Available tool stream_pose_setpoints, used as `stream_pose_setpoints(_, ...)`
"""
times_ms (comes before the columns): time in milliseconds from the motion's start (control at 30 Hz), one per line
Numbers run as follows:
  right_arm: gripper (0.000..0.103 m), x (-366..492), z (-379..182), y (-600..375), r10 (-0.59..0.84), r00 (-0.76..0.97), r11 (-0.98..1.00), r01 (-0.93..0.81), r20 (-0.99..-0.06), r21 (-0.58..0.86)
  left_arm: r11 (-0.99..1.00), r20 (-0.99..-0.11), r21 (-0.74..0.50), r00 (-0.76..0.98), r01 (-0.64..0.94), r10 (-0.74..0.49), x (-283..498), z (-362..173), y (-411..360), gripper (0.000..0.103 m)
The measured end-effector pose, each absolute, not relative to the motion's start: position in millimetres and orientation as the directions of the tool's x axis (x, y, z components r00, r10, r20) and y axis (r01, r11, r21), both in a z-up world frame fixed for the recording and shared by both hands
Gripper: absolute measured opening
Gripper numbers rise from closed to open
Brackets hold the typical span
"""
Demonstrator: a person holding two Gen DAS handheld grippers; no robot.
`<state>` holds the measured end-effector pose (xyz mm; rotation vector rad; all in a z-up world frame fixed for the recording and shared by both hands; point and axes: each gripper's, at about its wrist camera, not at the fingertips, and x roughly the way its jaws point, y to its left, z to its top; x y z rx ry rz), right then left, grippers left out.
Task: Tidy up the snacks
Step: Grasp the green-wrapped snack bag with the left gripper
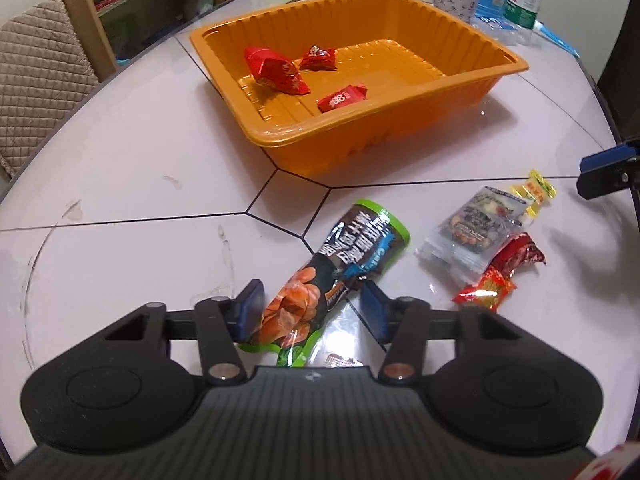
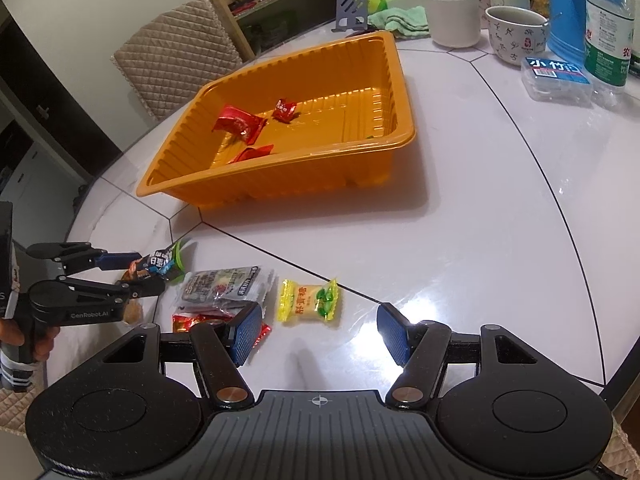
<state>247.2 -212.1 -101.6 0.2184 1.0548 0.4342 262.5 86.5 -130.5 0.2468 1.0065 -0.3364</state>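
An orange tray [image 1: 440, 92] [image 2: 400, 92] sits on the white table and holds three red snack packets [image 1: 276, 70] [image 2: 240, 122]. My left gripper [image 1: 312, 306] is open around the lower end of a dark green-edged snack bag [image 1: 340, 260] lying on the table; its pads stand at the bag's sides, contact unclear. The left gripper also shows in the right wrist view [image 2: 136, 276]. My right gripper [image 2: 318, 334] is open and empty above the table. A yellow candy [image 2: 308, 300], a grey packet [image 2: 224, 286] and red wrappers [image 1: 500, 276] lie near it.
Two mugs [image 2: 454, 16] [image 2: 516, 34], a water bottle [image 2: 608, 28], a small clear box [image 2: 556, 78] and a green cloth [image 2: 400, 20] stand at the table's far side. A padded chair [image 2: 176, 52] is at the left edge.
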Motion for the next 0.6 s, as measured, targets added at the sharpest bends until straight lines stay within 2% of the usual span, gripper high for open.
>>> stream_pose_setpoints(33,0.064,248,-102,-212,0.445,0.419,0.895,-0.239,-0.792,0.377,0.917,-0.855,0.052,0.492,0.396,-0.164,263,-130,86,0.032)
stream_pose_setpoints(100,0.064,249,-103,-212,0.443,0.417,0.896,-0.234,-0.793,0.377,0.915,-0.856,0.06,0.493,0.398,-0.158,264,-129,87,0.03)
stream_pose_setpoints(300,0.064,250,-104,-215,0.436,0.421,0.9,-0.221,-0.796,0.376,0.935,-0.857,0.037,0.492,0.352,-0.151,268,-129,99,0.03)
stream_pose_setpoints(367,0.064,251,-104,-217,0.431,0.424,0.902,-0.216,-0.797,0.373,0.936,-0.86,0.023,0.484,0.351,-0.16,269,-129,101,0.034)
stream_pose_setpoints(400,0.064,252,-104,-218,0.429,0.425,0.903,-0.213,-0.797,0.373,0.937,-0.862,0.016,0.48,0.348,-0.164,271,-129,101,0.04)
stream_pose_setpoints(500,0.064,254,-105,-219,0.427,0.426,0.904,-0.208,-0.798,0.373,0.938,-0.864,0.007,0.474,0.348,-0.169,274,-132,99,0.042)
stream_pose_setpoints(567,0.064,255,-104,-219,0.426,0.428,0.905,-0.215,-0.797,0.368,0.939,-0.86,0.011,0.482,0.345,-0.167,275,-132,97,0.041)
stream_pose_setpoints(600,0.064,254,-104,-219,0.424,0.43,0.905,-0.222,-0.797,0.362,0.94,-0.858,0.005,0.485,0.341,-0.171,276,-132,97,0.034)
